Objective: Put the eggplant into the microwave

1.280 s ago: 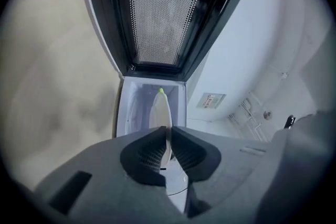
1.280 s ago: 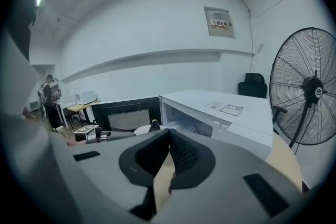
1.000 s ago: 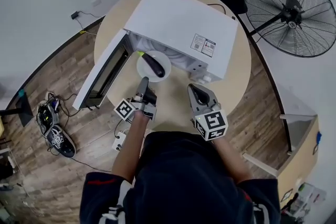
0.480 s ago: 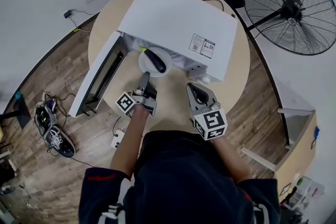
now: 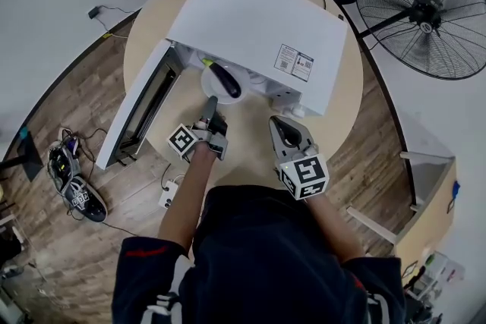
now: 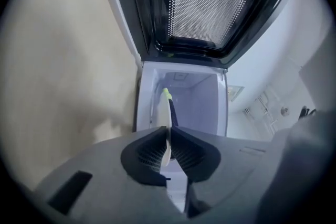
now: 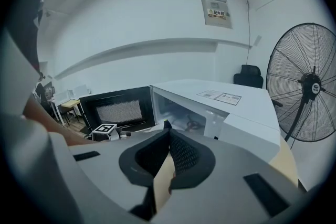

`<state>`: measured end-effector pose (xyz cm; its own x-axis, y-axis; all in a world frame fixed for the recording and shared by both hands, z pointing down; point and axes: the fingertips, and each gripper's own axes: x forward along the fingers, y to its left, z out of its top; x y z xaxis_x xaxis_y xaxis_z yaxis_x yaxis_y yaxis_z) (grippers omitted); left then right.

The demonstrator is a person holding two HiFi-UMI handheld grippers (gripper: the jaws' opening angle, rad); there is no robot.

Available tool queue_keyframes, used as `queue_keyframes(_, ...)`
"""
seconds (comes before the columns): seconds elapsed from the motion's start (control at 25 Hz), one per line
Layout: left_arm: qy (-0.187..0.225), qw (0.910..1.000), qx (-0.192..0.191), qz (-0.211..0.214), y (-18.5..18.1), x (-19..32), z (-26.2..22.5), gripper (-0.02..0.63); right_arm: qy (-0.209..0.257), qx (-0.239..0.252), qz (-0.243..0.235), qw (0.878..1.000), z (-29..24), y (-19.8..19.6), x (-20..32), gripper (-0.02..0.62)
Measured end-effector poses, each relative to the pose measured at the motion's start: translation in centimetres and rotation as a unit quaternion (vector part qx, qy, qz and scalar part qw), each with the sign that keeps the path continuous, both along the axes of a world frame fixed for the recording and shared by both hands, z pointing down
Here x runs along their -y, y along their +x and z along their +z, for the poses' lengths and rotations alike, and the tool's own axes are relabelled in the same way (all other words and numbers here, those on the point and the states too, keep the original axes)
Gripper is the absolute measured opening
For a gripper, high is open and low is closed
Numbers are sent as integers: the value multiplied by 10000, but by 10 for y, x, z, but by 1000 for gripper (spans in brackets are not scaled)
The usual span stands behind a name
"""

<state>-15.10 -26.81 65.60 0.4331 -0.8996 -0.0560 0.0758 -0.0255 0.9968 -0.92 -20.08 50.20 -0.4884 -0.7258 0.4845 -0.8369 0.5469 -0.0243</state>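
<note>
A dark purple eggplant [image 5: 225,81] with a green stem lies on a white plate [image 5: 209,84]. The plate sits partly inside the mouth of the white microwave [image 5: 258,26], whose door [image 5: 140,106] hangs open to the left. My left gripper [image 5: 211,104] is shut on the plate's near rim, and its jaws have just closed a little tighter on it. In the left gripper view the rim [image 6: 167,136] runs between the pads, with the eggplant [image 6: 172,113] beyond, inside the cavity. My right gripper [image 5: 282,125] hovers shut and empty over the table, right of the plate.
The microwave stands on a round wooden table [image 5: 250,144]. A large floor fan [image 5: 421,7] stands at the right. Shoes [image 5: 72,190] and a power strip [image 5: 168,193] lie on the wooden floor at the left, below the open door.
The left gripper has pushed forward, and the plate with the eggplant has slid further under the microwave's top. The right gripper has stayed where it was.
</note>
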Motion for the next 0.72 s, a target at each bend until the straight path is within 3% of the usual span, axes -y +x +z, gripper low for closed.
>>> queue_keyframes(0.32, -321, 9989, 328, 14, 6, 12, 13, 29, -114, -16, -11, 9999, 8, 2, 5, 11)
queue_keyframes(0.72, -437, 9974, 551, 176, 20, 33, 20, 28, -146, -46, -36, 9999, 10, 3, 11, 11)
